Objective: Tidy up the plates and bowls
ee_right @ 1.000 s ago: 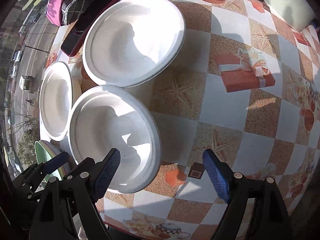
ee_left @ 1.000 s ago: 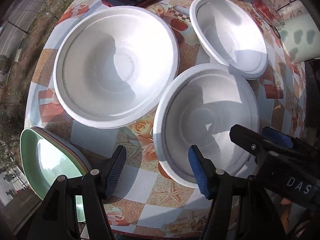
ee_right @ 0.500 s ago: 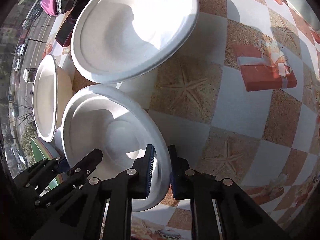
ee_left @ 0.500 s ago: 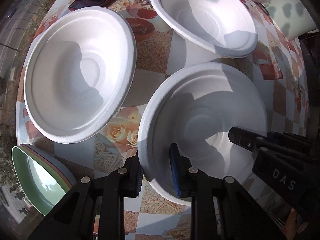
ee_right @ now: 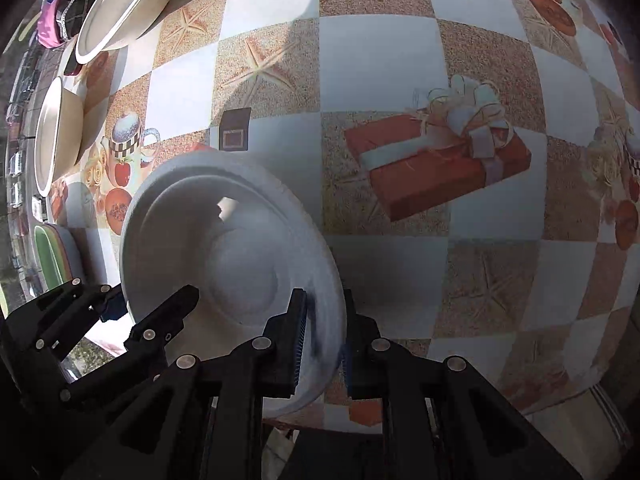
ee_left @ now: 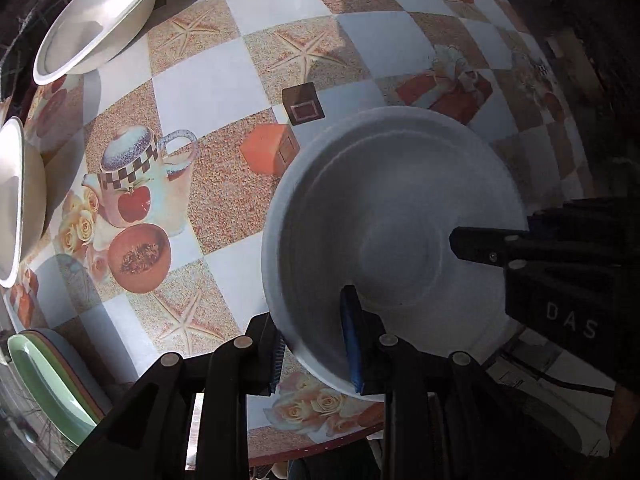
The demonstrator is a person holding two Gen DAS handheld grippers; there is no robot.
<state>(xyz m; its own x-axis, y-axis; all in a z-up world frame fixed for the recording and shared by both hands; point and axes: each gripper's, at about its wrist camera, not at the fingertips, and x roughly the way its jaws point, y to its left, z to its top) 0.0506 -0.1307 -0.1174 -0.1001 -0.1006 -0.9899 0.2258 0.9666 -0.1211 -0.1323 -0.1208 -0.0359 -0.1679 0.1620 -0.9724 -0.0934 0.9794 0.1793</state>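
I hold one white foam bowl (ee_left: 396,216) between both grippers, lifted above the patterned table (ee_left: 208,80). My left gripper (ee_left: 316,344) is shut on its near-left rim. My right gripper (ee_right: 324,344) is shut on its near-right rim, and the bowl also shows in the right wrist view (ee_right: 224,248). Two more white bowls (ee_left: 96,12) (ee_left: 16,200) stand at the table's far left; they also show in the right wrist view (ee_right: 120,4) (ee_right: 56,136). A stack of green and coloured plates (ee_left: 48,376) lies at the near-left edge.
The table's near edge (ee_left: 320,444) runs just under the held bowl. The tablecloth shows printed gift boxes (ee_right: 440,160), starfish and a teapot. Dark and pink cloth (ee_right: 52,20) lies at the far left corner.
Both grippers have lifted the gripped bowl off the table and carried it right, away from the other two bowls, which now sit far to the left.
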